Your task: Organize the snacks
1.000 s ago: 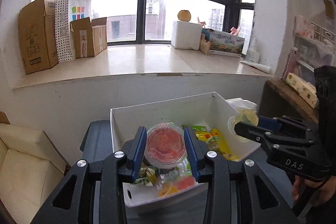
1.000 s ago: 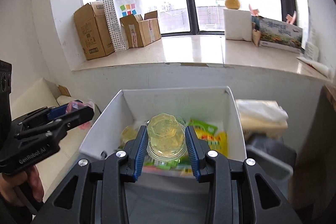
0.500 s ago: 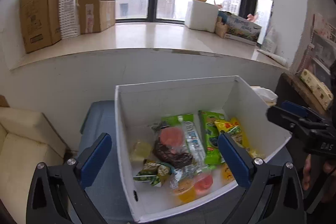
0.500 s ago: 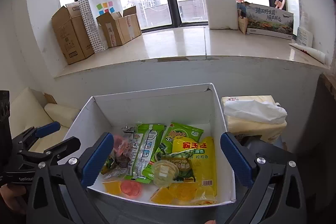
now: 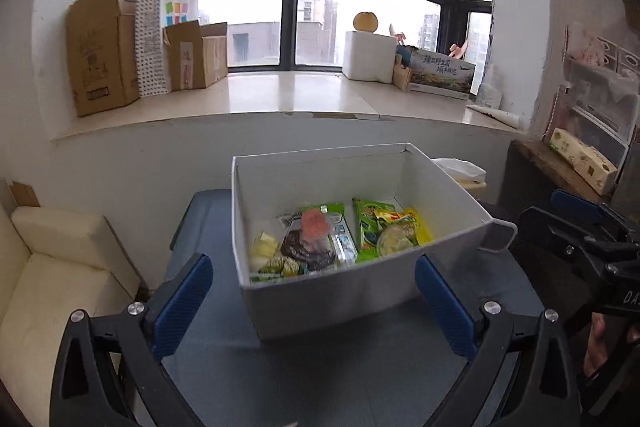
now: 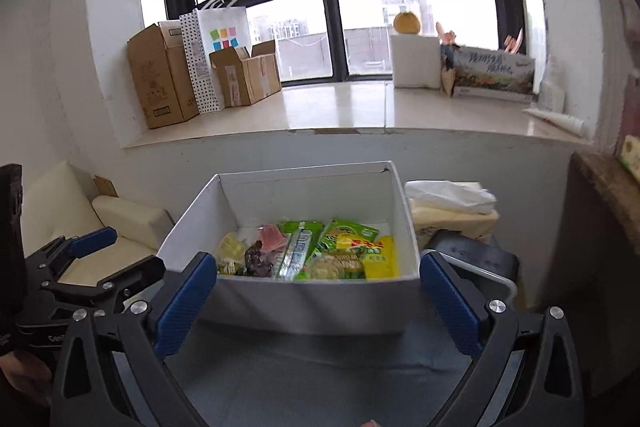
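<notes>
A white open box stands on a grey-blue surface and holds several snacks. Among them are a red jelly cup, a pale yellow jelly cup, green packets and a yellow packet. My left gripper is open and empty, in front of the box's near wall. My right gripper is also open and empty, just short of the box. Each one shows in the other's view, the right gripper at the right edge and the left gripper at the left edge.
A cream sofa sits to the left. A tissue pack lies right of the box. Behind, a wide window sill carries cardboard boxes and a white block. A wooden shelf is at the right.
Both grippers opened wide, releasing the red jelly cup and the yellow jelly cup into the box. Both then drew back, so the box looks farther away.
</notes>
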`<state>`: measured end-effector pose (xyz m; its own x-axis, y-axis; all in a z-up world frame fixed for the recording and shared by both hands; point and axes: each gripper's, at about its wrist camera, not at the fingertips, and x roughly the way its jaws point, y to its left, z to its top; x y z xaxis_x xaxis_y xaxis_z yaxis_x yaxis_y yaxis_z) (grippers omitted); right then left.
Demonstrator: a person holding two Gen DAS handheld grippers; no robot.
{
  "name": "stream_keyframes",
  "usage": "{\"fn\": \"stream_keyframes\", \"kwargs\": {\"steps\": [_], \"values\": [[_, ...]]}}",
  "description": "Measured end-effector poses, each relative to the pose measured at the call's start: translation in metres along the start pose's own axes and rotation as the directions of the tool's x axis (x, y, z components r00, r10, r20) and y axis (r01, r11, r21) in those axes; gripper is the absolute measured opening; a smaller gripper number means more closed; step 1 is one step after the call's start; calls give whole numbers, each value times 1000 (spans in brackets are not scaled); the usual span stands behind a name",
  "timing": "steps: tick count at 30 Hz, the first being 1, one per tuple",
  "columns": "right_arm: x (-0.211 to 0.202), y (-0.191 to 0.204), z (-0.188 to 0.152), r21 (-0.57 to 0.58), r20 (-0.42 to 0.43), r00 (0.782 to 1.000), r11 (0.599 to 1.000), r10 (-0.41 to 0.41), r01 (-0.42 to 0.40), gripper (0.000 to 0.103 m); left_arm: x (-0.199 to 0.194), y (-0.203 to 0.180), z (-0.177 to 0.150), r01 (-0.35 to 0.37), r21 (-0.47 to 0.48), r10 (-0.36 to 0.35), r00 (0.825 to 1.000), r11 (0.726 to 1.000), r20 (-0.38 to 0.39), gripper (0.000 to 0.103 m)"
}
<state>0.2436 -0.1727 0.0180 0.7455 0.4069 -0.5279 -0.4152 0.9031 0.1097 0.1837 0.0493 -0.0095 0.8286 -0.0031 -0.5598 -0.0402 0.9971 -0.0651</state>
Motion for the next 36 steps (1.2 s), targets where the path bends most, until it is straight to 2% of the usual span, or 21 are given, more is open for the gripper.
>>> {"fn": "stream_keyframes", "kwargs": {"steps": [3, 7, 16, 23, 36], "values": [[-31, 3, -16, 8, 3, 1000, 1000, 15, -15, 103, -28, -9, -13, 7, 17, -7, 1000, 1000, 4, 103], [-60, 9, -38, 9, -5, 999, 999, 38, -38, 103, -68, -14, -30, 51, -23, -51, 999, 998, 8, 103], [-101, 17, -79, 34, -16, 998, 997, 67, -66, 103, -134, -26, -70, 0, -2, 0, 1000, 1000, 27, 103], [-109, 18, -80, 37, -11, 998, 997, 69, -69, 103, -140, -30, -80, 1, 15, -1, 1000, 1000, 15, 103], [-116, 20, -80, 32, -5, 998, 998, 60, -59, 103, -144, -30, -78, 19, 14, -20, 1000, 1000, 19, 103]]}}
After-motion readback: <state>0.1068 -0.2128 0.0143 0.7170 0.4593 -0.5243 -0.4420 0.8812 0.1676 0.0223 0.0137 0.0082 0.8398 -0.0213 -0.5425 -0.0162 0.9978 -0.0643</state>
